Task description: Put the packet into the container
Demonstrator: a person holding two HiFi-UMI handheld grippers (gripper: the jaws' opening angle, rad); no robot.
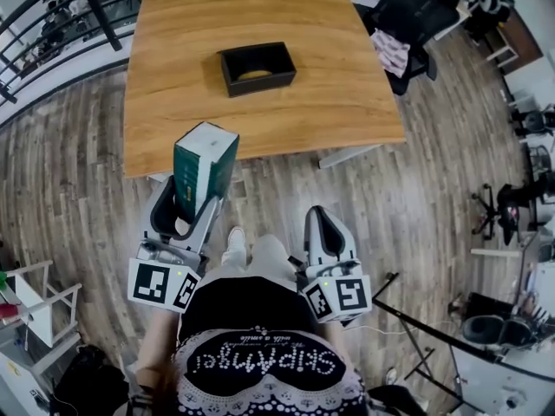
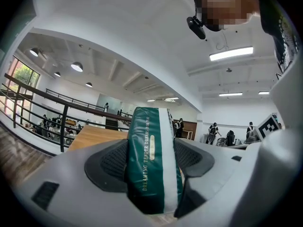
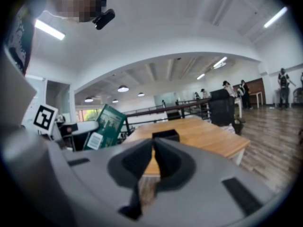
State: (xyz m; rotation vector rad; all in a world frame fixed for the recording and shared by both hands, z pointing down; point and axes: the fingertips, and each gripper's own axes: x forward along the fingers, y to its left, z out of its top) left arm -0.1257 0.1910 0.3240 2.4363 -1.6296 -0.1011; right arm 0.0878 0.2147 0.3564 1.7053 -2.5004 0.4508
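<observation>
Jaws of our left gripper (image 1: 194,204) clamp the green packet (image 1: 205,165), the right gripper (image 1: 323,229) closed on nothing; we should centre it above the black container (image 1: 257,68) before releasing.

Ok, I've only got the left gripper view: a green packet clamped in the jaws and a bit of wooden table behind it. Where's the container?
Observer: In the head view, the container, a black open box, sits near the middle of the table, ahead and slightly right of the packet.
Operator: Is the other gripper carrying anything?
Observer: No. The right gripper has its jaws together with nothing between them.
Operator: Am I over the table?
Observer: It doesn't look so. The left gripper shows over the floor, short of the table's near edge.
</observation>
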